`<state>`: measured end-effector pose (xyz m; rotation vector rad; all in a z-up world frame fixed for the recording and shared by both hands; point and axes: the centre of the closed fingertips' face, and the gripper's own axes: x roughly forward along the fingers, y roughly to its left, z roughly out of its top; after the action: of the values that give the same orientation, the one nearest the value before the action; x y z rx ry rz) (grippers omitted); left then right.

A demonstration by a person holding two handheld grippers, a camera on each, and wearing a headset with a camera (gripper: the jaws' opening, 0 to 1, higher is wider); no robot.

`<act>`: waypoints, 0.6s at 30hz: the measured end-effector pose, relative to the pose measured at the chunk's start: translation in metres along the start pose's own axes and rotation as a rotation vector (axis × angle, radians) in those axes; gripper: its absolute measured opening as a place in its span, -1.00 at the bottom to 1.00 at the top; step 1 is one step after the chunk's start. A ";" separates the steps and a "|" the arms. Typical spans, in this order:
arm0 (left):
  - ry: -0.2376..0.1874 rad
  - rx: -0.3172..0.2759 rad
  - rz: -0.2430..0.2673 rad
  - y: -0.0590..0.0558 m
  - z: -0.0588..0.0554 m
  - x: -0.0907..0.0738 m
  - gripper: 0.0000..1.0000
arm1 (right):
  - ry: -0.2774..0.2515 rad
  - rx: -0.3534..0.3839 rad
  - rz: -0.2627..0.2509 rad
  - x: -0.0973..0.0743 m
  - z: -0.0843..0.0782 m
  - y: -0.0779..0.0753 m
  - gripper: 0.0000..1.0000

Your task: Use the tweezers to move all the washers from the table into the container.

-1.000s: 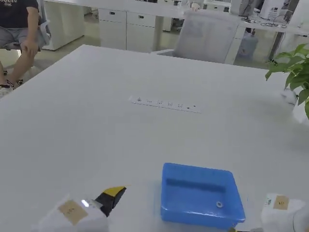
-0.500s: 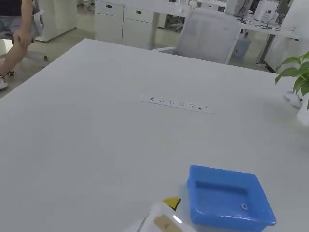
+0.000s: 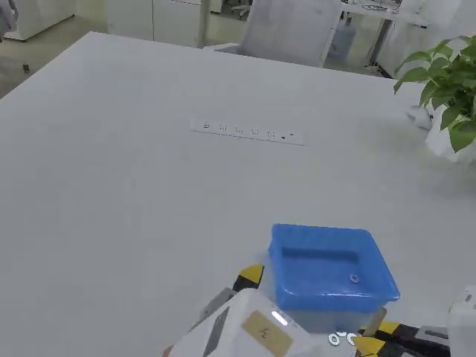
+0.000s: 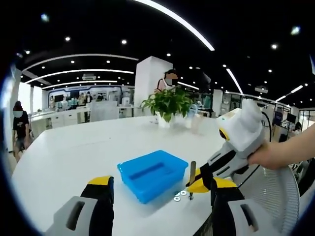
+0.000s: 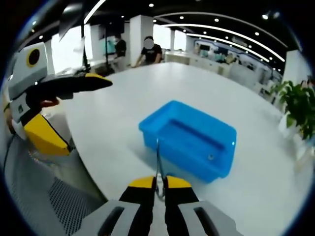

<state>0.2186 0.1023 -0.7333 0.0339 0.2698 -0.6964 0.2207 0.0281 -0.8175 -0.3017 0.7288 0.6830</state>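
holding the tweezers (image 5: 157,158) over loose washers (image 4: 179,195), pick step in hand.
right gripper (image 5: 158,183) jaws are pinched narrow on the tweezers, which run straight out ahead of them toward the blue container (image 5: 189,140); one washer (image 5: 210,157) lies inside, beyond the tips. the left gripper (image 4: 161,183) has its jaws wide, holding nothing, with the loose washers on the counter (image 3: 149,186) just ahead between them. next, i'd judge, the tips must drop and nip one thin ring. the tips' gap and the washer count are too small to tell.
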 end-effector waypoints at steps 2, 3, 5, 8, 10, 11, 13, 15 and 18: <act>-0.009 0.005 -0.006 -0.001 0.001 0.004 0.66 | -0.018 0.005 -0.003 0.000 0.000 -0.001 -0.94; 0.012 -0.010 0.013 0.001 -0.003 0.008 0.63 | -0.024 0.013 -0.003 0.000 0.000 -0.004 -0.94; 0.040 -0.021 -0.018 -0.011 -0.006 0.015 0.63 | -0.034 0.031 -0.003 0.000 -0.001 -0.008 -0.94; 0.038 0.164 -0.018 -0.022 -0.002 0.019 0.60 | -0.065 0.056 0.013 0.001 0.000 -0.010 -0.94; 0.056 0.123 0.005 -0.020 -0.005 0.021 0.55 | -0.067 0.050 0.021 0.001 -0.002 -0.012 -0.94; 0.063 0.049 0.019 -0.018 -0.007 0.023 0.54 | -0.073 0.050 0.029 0.001 -0.002 -0.012 -0.94; 0.085 0.074 0.039 -0.016 -0.010 0.027 0.55 | -0.086 0.043 0.056 0.002 0.000 -0.011 -0.94; 0.120 0.180 0.093 -0.008 -0.014 0.023 0.55 | -0.089 0.026 0.079 0.003 0.000 -0.011 -0.94; 0.144 0.085 0.188 0.012 -0.020 0.018 0.54 | -0.101 0.016 0.128 0.006 0.000 -0.015 -0.94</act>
<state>0.2347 0.1029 -0.7581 0.1891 0.3703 -0.5188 0.2342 0.0195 -0.8209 -0.2053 0.6608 0.8077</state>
